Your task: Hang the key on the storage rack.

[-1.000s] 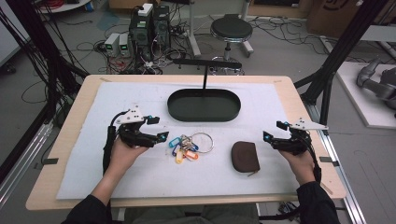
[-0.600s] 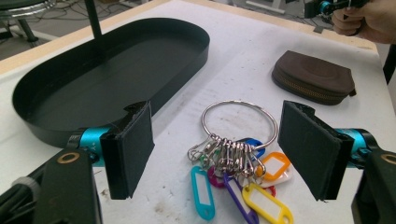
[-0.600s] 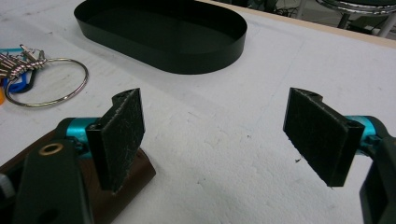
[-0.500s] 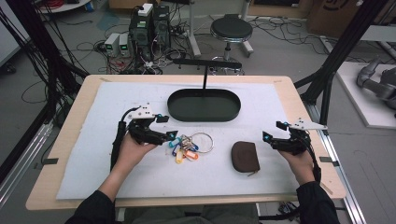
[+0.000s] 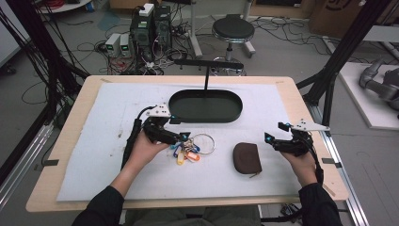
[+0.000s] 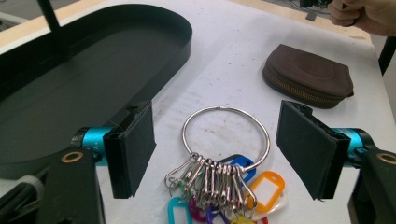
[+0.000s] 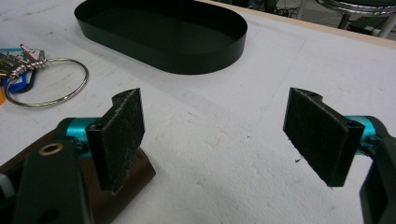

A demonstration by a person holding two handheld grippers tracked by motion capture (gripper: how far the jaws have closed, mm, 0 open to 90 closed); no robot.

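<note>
A steel key ring (image 5: 203,143) (image 6: 226,136) (image 7: 46,83) with several coloured tags (image 5: 186,154) lies on the white mat at the table's middle. My left gripper (image 5: 177,136) (image 6: 224,149) is open just left of the tags, its two black pads either side of the ring with nothing between them touching. A brown zip pouch (image 5: 247,158) (image 6: 308,75) (image 7: 126,186) lies right of the ring. Open as well, my right gripper (image 5: 274,137) (image 7: 219,135) hovers right of the pouch, holding nothing. A black oval tray (image 5: 205,106) (image 6: 70,79) (image 7: 163,32) sits behind.
A black T-shaped stand (image 5: 207,70) rises from the tray's far side. The white mat (image 5: 94,141) covers most of the wooden table (image 5: 61,150). Cables, boxes and a stool (image 5: 233,30) stand on the floor beyond the table's far edge.
My left gripper has moved right, from beside the tags to close over the key ring. The right gripper, pouch and keys have stayed where they were.
</note>
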